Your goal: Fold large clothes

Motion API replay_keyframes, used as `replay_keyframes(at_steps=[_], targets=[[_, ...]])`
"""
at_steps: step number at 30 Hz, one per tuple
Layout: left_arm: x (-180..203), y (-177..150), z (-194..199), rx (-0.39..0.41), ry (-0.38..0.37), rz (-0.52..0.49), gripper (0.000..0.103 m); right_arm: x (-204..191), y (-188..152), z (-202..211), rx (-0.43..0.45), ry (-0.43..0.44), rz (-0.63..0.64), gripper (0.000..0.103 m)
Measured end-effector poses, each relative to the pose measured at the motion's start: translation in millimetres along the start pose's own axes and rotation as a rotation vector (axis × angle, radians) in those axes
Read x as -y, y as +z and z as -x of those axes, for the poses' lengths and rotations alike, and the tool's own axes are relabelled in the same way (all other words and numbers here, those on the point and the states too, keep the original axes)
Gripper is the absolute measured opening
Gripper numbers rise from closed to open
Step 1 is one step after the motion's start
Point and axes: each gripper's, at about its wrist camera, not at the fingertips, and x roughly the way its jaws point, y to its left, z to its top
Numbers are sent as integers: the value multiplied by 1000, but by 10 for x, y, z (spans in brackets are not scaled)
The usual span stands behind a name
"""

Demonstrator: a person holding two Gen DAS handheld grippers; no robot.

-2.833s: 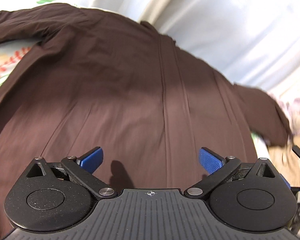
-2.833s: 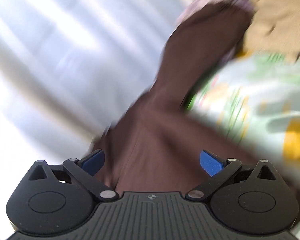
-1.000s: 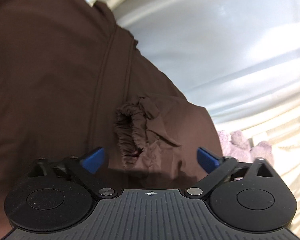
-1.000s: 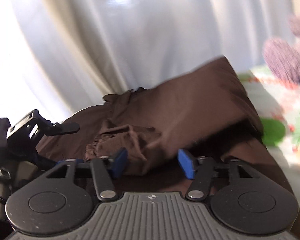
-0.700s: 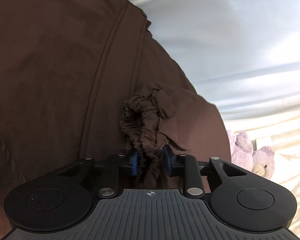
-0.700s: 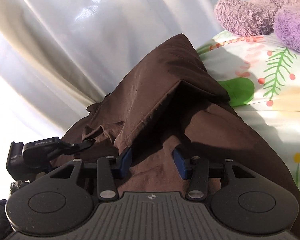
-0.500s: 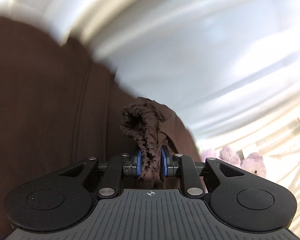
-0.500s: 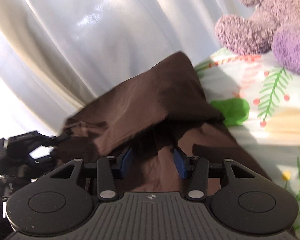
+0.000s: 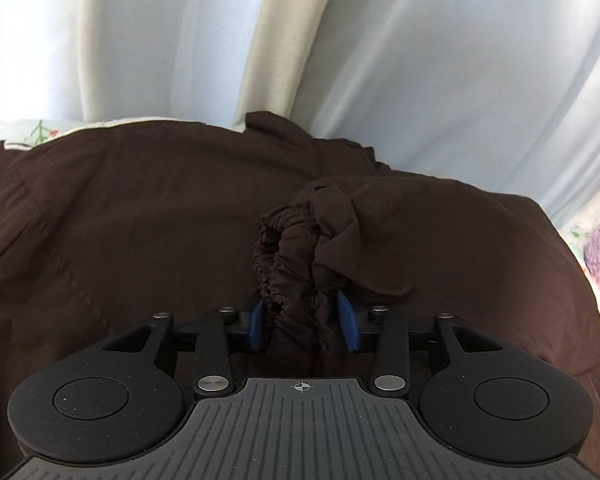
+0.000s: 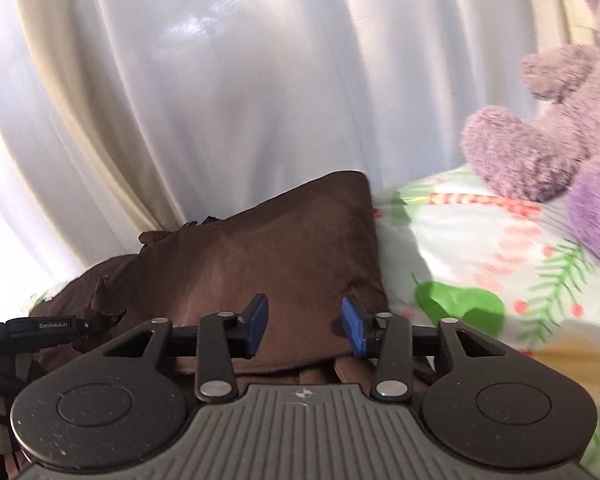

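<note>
Bunching cuff (image 9: 292,264) between left hand-held gripper (image 9: 303,322)

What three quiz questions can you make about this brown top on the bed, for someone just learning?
1. True or false: the gathered cuff lies between the pads of the left gripper.
2. Which toy sits on the floral sheet? A) purple plush B) red car C) yellow duck
3. Fill in: the pale folds behind the brown garment are a ____.

Key: 1 true; 2 A; 3 curtain.
</note>
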Motion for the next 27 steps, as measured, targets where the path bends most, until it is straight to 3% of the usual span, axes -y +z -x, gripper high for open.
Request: replay_keyframes(at_steps=[6, 11, 15, 18, 23, 26, 27], targets=[[75, -1, 68, 35, 47, -30, 68, -247, -87, -520, 2, -92, 143, 28], [104, 87, 336, 119, 88, -50, 69, -240, -277, -541, 54, -98, 188, 31], [354, 124, 392, 192, 29, -90, 70, -449, -173, -539, 43, -163, 245, 26], [564, 117, 179, 182, 26, -140, 70, -611, -34, -545, 74, -97, 238, 26], [707, 45, -309, 166, 125, -229, 74, -707, -40, -942, -2, -126, 289, 23], [662, 28, -474, 162, 137, -238, 83, -671, -177, -1068, 18, -147, 347, 20], [649, 20, -511, 171, 152, -241, 94, -676, -191, -1081, 21, -149, 350, 20]])
